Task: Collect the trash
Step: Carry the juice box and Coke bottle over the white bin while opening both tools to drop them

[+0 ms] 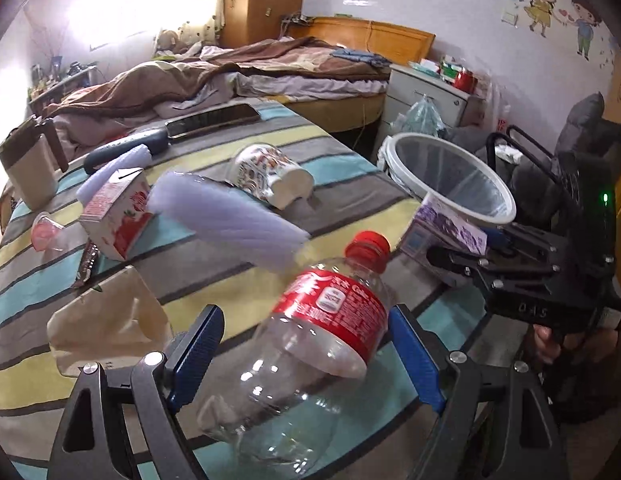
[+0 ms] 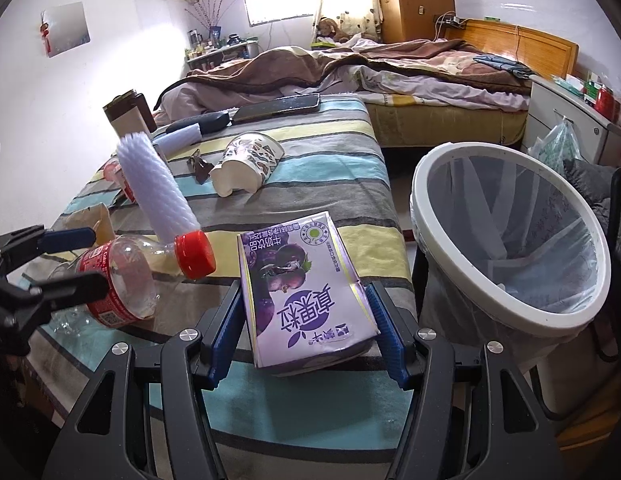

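Note:
My left gripper (image 1: 306,344) is shut on an empty clear cola bottle (image 1: 310,344) with a red label and red cap, held just above the striped tablecloth (image 1: 238,144); the bottle also shows in the right wrist view (image 2: 126,276). My right gripper (image 2: 306,328) is shut on a purple milk carton (image 2: 306,284), seen too in the left wrist view (image 1: 446,228), beside the white-rimmed trash bin (image 2: 510,232). On the table lie a red strawberry carton (image 1: 118,216), a white foam sleeve (image 1: 226,216) and a tipped paper cup (image 1: 266,176).
A crumpled beige bag (image 1: 106,320), a pink jelly cup (image 1: 46,232), a knife (image 1: 126,148), a phone (image 1: 214,118) and a brown box (image 1: 26,168) are on the table. The bin (image 1: 450,180) stands off the table's right edge. A bed (image 2: 390,72) lies behind.

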`<state>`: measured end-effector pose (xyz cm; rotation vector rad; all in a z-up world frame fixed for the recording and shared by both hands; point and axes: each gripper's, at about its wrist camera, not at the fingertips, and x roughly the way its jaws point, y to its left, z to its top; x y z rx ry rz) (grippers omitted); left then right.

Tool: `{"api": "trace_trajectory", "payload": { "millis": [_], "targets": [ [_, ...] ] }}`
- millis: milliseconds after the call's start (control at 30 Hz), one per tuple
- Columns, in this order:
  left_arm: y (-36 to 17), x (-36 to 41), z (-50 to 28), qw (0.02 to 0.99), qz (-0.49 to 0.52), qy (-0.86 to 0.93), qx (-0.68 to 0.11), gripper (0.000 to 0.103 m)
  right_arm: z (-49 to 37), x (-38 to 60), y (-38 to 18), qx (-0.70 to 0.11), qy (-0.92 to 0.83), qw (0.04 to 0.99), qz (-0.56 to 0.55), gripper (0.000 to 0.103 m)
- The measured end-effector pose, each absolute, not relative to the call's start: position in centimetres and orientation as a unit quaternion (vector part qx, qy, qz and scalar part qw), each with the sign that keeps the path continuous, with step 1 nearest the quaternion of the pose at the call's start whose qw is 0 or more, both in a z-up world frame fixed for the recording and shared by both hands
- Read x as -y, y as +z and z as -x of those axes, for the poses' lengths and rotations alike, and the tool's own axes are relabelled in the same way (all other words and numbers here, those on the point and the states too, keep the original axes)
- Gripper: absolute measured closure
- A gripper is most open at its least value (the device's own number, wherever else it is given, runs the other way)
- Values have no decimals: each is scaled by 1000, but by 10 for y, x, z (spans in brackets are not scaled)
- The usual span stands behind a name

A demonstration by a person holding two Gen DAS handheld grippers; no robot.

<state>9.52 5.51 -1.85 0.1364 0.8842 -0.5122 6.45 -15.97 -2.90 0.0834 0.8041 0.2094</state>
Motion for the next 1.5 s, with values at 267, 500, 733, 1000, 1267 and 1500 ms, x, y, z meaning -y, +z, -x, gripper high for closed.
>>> {"api": "trace_trajectory", "payload": {
  "millis": [267, 500, 733, 1000, 1267, 1500],
  "targets": [
    [-28, -39, -90, 858, -82, -241, -446, 21, -62, 163, -27, -386, 101, 916, -47, 41],
    [-35, -29, -90, 856, -83, -223, -458, 38, -60, 166, -27, -383, 103, 917, -50, 41],
    [-35, -21, -93, 863, -72, -209, -454, 41, -59, 169, -28, -383, 102, 917, -52, 41],
    [-30, -22, -89, 876, -54, -193, -439, 41, -59, 172, -26, -380, 101, 918, -52, 41],
    [-15, -20, -81, 890, -57, -182, -414, 41, -57, 174, -19, -367, 102, 923, -49, 41],
    [1, -12, -80, 900, -54, -185, -390, 41, -55, 183, -7, -348, 93, 931, -50, 41]
  ]
}}
